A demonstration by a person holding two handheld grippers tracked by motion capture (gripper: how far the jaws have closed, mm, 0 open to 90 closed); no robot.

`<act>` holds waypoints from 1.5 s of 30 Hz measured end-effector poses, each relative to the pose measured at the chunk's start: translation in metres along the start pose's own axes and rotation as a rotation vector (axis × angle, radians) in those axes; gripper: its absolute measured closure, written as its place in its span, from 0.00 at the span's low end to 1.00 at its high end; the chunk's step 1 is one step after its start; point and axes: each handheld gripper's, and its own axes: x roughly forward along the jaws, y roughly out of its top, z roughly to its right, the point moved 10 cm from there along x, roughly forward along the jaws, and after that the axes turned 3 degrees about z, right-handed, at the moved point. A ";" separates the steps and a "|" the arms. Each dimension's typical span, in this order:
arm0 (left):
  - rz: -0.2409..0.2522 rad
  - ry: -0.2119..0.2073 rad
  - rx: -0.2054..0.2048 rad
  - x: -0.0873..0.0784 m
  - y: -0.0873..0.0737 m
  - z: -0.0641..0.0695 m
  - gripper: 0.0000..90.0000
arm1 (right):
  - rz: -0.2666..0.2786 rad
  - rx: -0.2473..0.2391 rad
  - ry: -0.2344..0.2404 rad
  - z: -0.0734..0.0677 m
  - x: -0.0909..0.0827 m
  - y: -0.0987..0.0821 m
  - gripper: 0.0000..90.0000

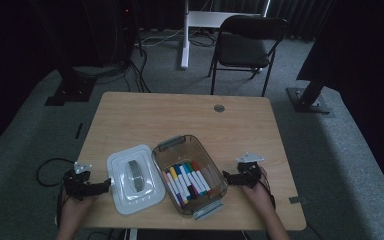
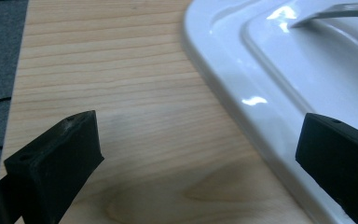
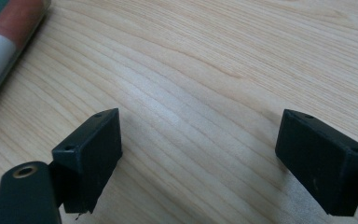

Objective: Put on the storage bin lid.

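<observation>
A clear plastic box (image 1: pixel 206 155) holding several coloured markers (image 1: pixel 186 181) sits at the front middle of the wooden table (image 1: pixel 180 115). Its white lid (image 1: pixel 121 192) with a grey handle (image 1: pixel 135 175) lies flat to the box's left. My left gripper (image 1: pixel 104 184) rests on the table just left of the lid, open, with one jaw over the lid's edge (image 2: pixel 242 112). My right gripper (image 1: pixel 226 176) lies on the table just right of the box, open with bare wood between the jaws. A red-capped marker (image 3: pixel 7 32) shows through the box wall at the upper left of the right gripper view.
A black folding chair (image 1: pixel 245 47) stands behind the table on grey carpet. A round grommet (image 1: pixel 219 108) sits near the table's far edge. Cables (image 1: pixel 47 167) trail on the floor at the left. The far half of the table is bare wood.
</observation>
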 end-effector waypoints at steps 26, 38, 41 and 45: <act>0.054 -0.248 0.129 -0.008 0.006 0.117 0.01 | 0.000 -0.002 0.000 0.000 0.000 0.000 0.15; 0.085 -0.193 0.117 0.009 0.018 0.127 0.10 | 0.000 -0.001 0.000 0.000 0.000 0.000 0.15; 0.065 -0.180 0.103 0.016 0.018 0.126 0.19 | -0.001 0.002 -0.003 0.000 0.000 0.000 0.16; 0.069 -0.168 0.079 0.021 0.019 0.123 0.37 | 0.000 0.001 -0.003 -0.001 -0.001 -0.001 0.16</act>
